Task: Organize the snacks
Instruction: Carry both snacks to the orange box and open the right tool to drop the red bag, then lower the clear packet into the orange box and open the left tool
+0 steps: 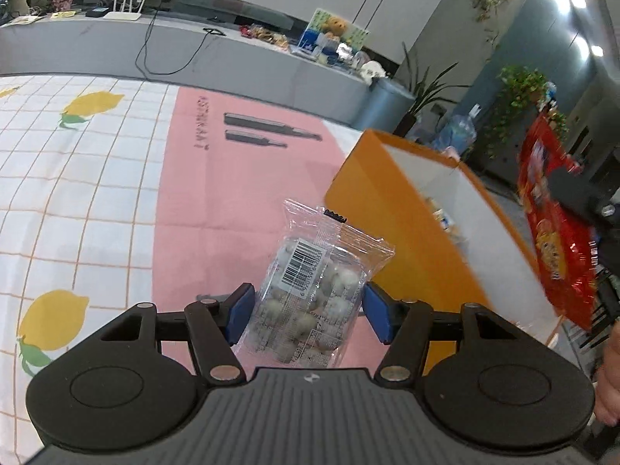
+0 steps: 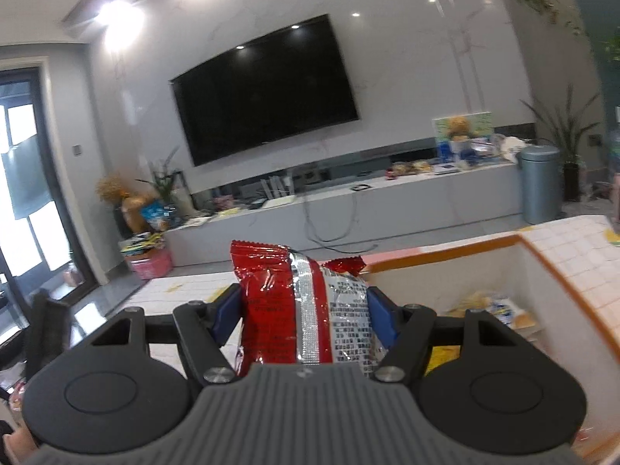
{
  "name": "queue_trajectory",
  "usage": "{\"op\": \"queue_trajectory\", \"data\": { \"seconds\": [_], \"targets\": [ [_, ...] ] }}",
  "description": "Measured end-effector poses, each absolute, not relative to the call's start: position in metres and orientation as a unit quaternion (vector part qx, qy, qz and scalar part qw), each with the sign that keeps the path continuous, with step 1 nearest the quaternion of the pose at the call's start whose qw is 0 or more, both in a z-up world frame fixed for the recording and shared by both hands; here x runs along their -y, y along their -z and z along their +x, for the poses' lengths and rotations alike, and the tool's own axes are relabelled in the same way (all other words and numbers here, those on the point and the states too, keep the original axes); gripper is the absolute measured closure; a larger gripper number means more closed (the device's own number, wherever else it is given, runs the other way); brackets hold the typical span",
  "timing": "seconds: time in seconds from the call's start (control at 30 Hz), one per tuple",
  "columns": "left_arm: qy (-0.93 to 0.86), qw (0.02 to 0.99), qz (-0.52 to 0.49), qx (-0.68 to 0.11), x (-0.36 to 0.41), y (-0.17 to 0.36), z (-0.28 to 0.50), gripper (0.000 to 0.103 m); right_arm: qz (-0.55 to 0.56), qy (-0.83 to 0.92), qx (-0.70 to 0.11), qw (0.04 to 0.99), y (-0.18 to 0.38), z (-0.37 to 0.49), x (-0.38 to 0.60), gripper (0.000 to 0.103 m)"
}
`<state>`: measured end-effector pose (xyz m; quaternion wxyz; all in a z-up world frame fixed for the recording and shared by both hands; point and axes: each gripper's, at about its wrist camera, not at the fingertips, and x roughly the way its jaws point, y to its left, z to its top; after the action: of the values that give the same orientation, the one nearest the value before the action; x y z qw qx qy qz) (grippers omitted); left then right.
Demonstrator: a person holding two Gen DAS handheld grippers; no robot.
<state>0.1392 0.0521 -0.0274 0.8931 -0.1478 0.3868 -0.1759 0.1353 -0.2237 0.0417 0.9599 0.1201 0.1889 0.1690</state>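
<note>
"Where's the clear packet (image 1: 310, 290) of little round sweets?"

"Between the blue pads (image 1: 241, 312) of the left gripper (image 1: 306, 312), long axis pointing away from the hand, lifted over the pink mat (image 1: 217, 201). The jaws are closing a touch and both pads sit against its sides."

"And the box?"

"The orange box (image 1: 387, 209) lies ahead and to that gripper's right, open top, snacks already inside."

"Which hand's nearer?"

"Hard to call. The right gripper (image 2: 306, 317) is clamped halfway open on the red bag (image 2: 271, 302), which stands upright, and the box wall (image 2: 445, 255) sits just ahead on its right."
</note>
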Motion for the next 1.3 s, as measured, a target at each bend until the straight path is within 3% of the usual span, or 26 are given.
{"op": "queue_trajectory", "data": {
  "seconds": [0.67,0.77,0.83,1.3],
  "targets": [
    [0.215,0.893,-0.187,-0.348,-0.043,0.007,0.15,0.034,0.182,-0.067,-0.37,0.909,0.003,0.259,0.28,0.036],
    [0.215,0.894,-0.181,-0.348,-0.039,0.004,0.15,0.034,0.175,-0.074,-0.365,0.912,0.006,0.263,0.271,0.031],
    [0.208,0.896,-0.175,-0.351,-0.034,0.0,0.148,0.034,0.178,-0.099,-0.351,0.914,0.0,0.255,0.267,0.004],
    [0.257,0.901,-0.096,-0.336,0.08,-0.052,0.143,0.034,0.154,0.001,-0.231,0.961,-0.065,0.137,0.332,0.003]
  ]
}}
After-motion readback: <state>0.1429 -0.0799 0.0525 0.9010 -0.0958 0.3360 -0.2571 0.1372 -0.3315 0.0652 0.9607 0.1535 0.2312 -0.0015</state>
